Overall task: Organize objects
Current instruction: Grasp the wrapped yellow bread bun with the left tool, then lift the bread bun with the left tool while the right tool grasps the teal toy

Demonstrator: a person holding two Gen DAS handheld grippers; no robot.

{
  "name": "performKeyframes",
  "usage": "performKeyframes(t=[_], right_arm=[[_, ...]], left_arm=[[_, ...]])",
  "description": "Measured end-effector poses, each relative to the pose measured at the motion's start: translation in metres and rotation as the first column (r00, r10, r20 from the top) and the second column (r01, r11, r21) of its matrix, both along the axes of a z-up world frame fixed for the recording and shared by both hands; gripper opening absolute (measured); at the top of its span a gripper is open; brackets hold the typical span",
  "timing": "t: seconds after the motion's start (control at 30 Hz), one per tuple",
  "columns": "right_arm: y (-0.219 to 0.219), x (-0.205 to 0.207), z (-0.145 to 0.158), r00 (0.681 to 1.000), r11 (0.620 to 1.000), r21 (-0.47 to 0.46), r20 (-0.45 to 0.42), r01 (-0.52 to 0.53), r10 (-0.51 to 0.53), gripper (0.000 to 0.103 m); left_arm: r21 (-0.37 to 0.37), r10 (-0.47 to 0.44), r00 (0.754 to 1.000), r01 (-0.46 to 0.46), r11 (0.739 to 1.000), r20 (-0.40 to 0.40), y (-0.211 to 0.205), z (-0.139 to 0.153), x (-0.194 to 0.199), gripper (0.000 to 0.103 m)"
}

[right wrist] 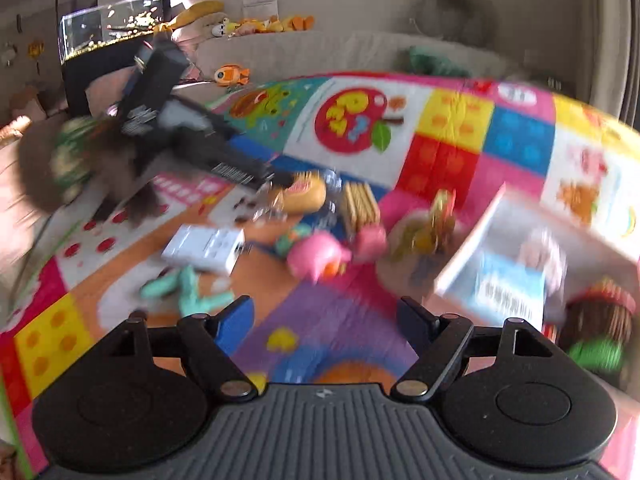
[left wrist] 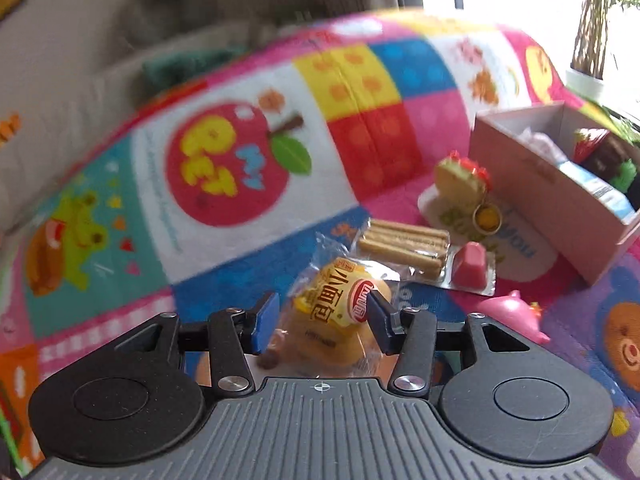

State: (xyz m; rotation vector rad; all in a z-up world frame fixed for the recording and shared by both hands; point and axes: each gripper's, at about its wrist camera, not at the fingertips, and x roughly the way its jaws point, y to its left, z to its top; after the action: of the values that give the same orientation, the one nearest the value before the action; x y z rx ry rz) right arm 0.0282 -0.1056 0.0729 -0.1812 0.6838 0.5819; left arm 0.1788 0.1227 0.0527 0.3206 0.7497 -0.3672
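A bright patchwork play mat (left wrist: 224, 168) printed with a red apple, coloured blocks and cartoon animals covers the floor. Behind it runs a beige sofa (right wrist: 320, 46) with orange and yellow plush toys (right wrist: 264, 24) along its back. A lit glass aquarium (right wrist: 112, 24) stands at far left, and a potted plant (left wrist: 596, 20) stands by the bright window.

On the play mat (left wrist: 224, 80), the bread packet (left wrist: 340, 304) lies nearest. The biscuit pack (left wrist: 404, 246) sits behind it. The box (left wrist: 560, 216) stands to the right, with the pig toy (left wrist: 514, 314) before it.
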Motion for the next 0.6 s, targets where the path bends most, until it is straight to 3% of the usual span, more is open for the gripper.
performKeyframes(t=[0.1,0.3,0.47,0.6], right_arm=[[-0.016,-0.007,-0.009,0.999,1.0,0.023,-0.032,0.017,-0.016,0.083],[-0.037,-0.022,-0.022,0.996,0.993,0.111,-0.079,0.04,-0.031,0.09],[-0.026,-0.03,-0.033,0.994,0.996,0.079,-0.104,0.032,-0.024,0.09],[-0.012,-0.038,-0.033,0.996,0.999,0.049,-0.094,0.008,-0.003,0.09]], left_arm=[[-0.053,0.001,0.999,-0.004,0.999,-0.049,0.0,-0.007,0.019,0.058],[-0.145,0.09,0.992,-0.103,0.984,-0.091,0.0,-0.012,0.037,0.061],[-0.163,0.118,0.988,-0.133,0.978,-0.097,0.0,-0.016,0.042,0.068],[-0.123,0.154,0.982,-0.167,0.978,-0.109,-0.01,-0.018,0.049,0.075]])
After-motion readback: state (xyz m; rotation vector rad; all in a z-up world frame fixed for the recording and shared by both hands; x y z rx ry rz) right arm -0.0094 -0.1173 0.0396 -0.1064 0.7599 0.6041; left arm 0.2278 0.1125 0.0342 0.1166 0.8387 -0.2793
